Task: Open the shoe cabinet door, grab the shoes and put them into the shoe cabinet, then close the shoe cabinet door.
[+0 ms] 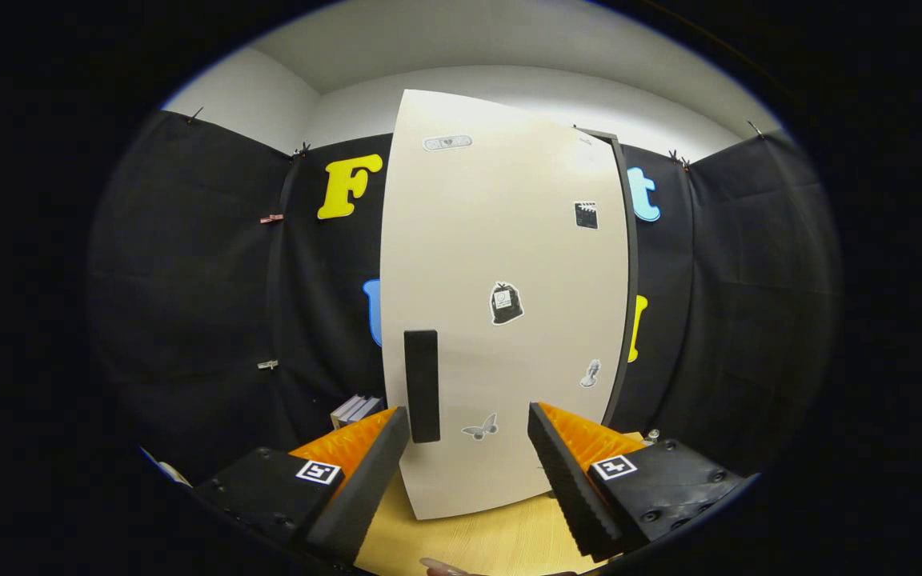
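A tall cream shoe cabinet [501, 240] stands on the wooden floor just ahead of my fingers, its door [509, 336] shut and dotted with small stickers. A black vertical handle [422, 386] sits near the door's left edge, just beyond and slightly right of my left fingertip. My gripper [469, 424] is open, with the lower part of the door showing between the fingers and nothing held. A grey-white shoe [355, 410] lies on the floor to the left of the cabinet, partly hidden behind my left finger.
Black cloth walls close in on the left, back and right of the cabinet. Light wooden floor [477, 536] runs under the fingers. A fingertip of a person's hand [445, 568] shows below the fingers.
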The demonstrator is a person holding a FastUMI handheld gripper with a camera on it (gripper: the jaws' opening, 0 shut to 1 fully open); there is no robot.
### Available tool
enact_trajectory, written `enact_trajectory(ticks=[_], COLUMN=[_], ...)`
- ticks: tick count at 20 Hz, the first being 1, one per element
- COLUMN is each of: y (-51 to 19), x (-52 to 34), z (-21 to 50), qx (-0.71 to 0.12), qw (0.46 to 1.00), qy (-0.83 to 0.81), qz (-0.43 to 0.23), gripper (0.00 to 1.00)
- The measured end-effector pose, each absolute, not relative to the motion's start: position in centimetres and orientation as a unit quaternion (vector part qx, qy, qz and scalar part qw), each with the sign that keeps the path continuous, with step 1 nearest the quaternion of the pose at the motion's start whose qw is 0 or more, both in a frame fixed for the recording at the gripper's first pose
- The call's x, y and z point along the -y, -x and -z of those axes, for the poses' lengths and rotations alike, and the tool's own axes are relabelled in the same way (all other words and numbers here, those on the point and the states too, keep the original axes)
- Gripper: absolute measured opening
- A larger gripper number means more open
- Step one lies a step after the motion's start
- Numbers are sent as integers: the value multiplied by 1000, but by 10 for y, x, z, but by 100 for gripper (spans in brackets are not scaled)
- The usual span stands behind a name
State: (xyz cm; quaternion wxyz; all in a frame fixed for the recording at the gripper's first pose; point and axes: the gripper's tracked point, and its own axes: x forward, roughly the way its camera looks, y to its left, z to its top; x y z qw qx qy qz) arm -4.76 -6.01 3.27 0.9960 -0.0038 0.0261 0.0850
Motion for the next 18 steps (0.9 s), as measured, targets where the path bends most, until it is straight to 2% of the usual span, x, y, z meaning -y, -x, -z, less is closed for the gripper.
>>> enact_trajectory(ticks=[18], y=[50], x=[57], z=[-35], qx=[-23], qw=[997], qy=[0], qz=[-68], gripper=[97])
